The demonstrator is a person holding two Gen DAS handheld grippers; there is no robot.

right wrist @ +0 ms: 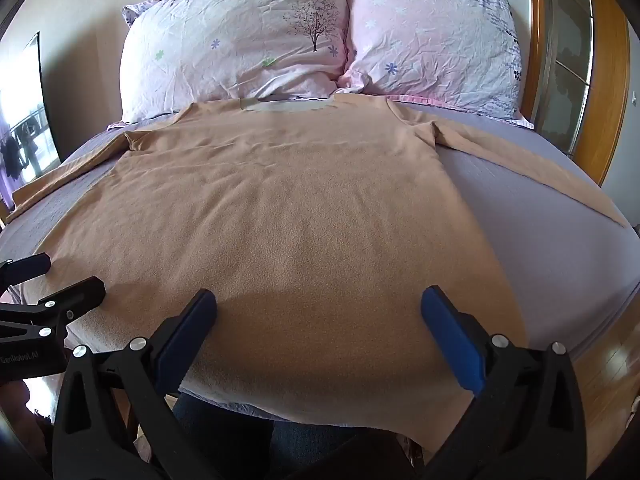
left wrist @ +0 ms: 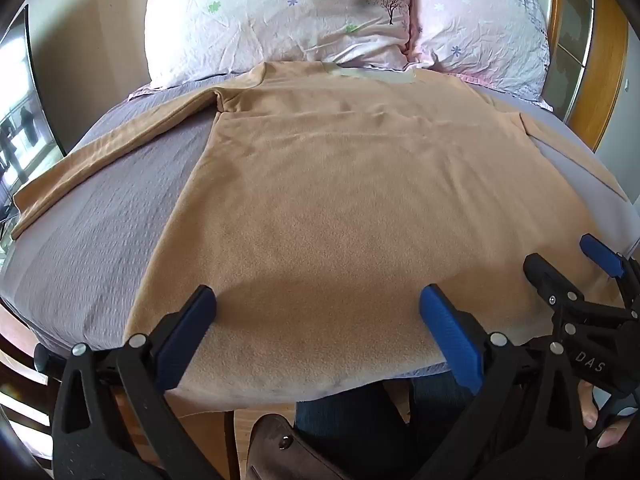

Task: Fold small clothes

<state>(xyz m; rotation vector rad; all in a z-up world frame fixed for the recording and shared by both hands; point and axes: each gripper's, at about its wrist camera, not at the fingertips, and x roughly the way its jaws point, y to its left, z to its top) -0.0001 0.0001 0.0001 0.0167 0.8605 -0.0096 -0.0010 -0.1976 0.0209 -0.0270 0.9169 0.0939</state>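
A tan long-sleeved shirt (left wrist: 340,200) lies spread flat on the bed, collar toward the pillows, sleeves stretched out to both sides. It fills the middle of the right wrist view (right wrist: 288,220) too. My left gripper (left wrist: 316,304) is open and empty, just above the shirt's near hem at its left part. My right gripper (right wrist: 318,304) is open and empty above the hem's right part. The right gripper also shows in the left wrist view (left wrist: 560,264), and the left gripper in the right wrist view (right wrist: 60,276), both open.
The bed has a lilac sheet (left wrist: 100,248). Two pink floral pillows (right wrist: 240,48) (right wrist: 432,40) lie at the head. A wooden frame (right wrist: 612,80) stands at the right. A person's legs in jeans (left wrist: 344,432) are at the bed's near edge.
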